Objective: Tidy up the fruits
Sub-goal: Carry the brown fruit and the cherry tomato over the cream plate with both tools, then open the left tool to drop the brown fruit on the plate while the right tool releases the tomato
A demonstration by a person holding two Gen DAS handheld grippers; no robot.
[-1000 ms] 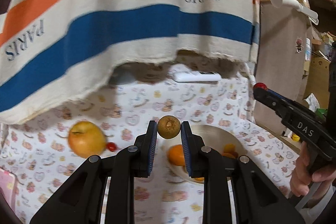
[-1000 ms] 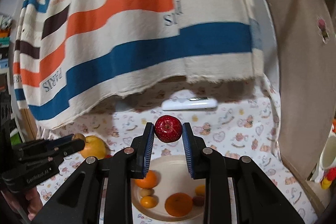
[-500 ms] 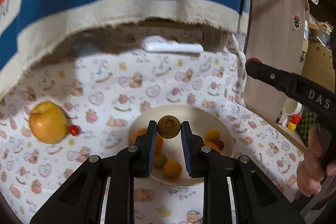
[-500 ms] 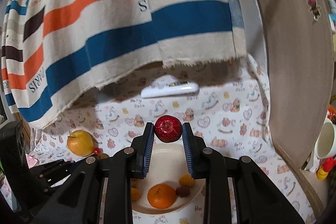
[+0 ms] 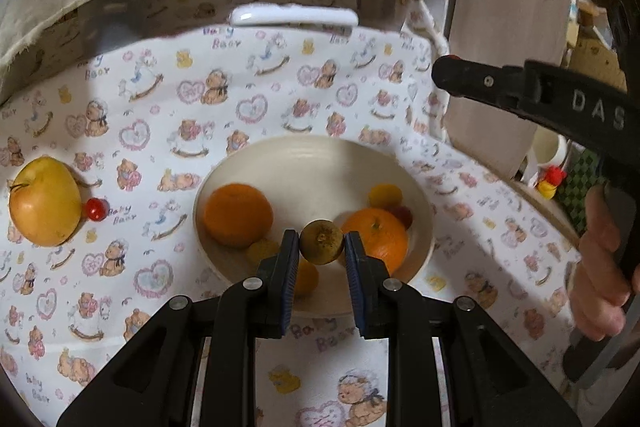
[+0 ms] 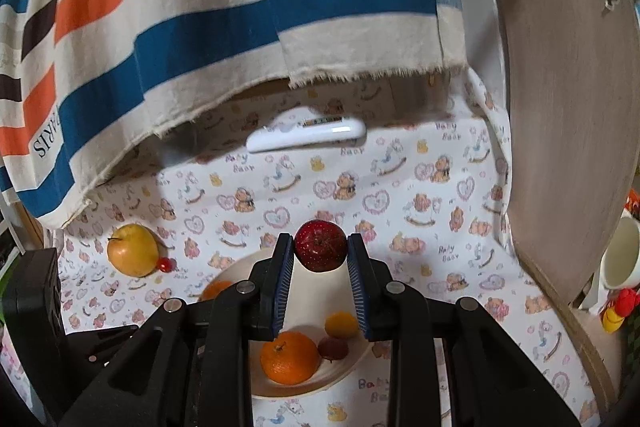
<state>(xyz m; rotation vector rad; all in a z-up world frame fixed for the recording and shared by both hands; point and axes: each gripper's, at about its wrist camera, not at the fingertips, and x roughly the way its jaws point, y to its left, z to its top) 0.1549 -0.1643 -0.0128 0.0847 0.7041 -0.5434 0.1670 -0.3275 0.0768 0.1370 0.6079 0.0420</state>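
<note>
My left gripper is shut on a small brown-green kiwi, hanging over the near side of a cream bowl. The bowl holds two oranges and a few small yellow and red fruits. My right gripper is shut on a small red apple, above the far rim of the same bowl. A yellow apple lies on the cloth to the left with a red cherry tomato touching it.
A white remote lies at the back under a striped hanging cloth. A wooden board stands on the right with a white mug behind it. In the left wrist view a hand holds the other gripper at the right.
Both grippers have tilted down and sunk toward the bowl, still holding their fruits. The bowl now lies directly under the left gripper; the striped cloth has slid up out of its view.
</note>
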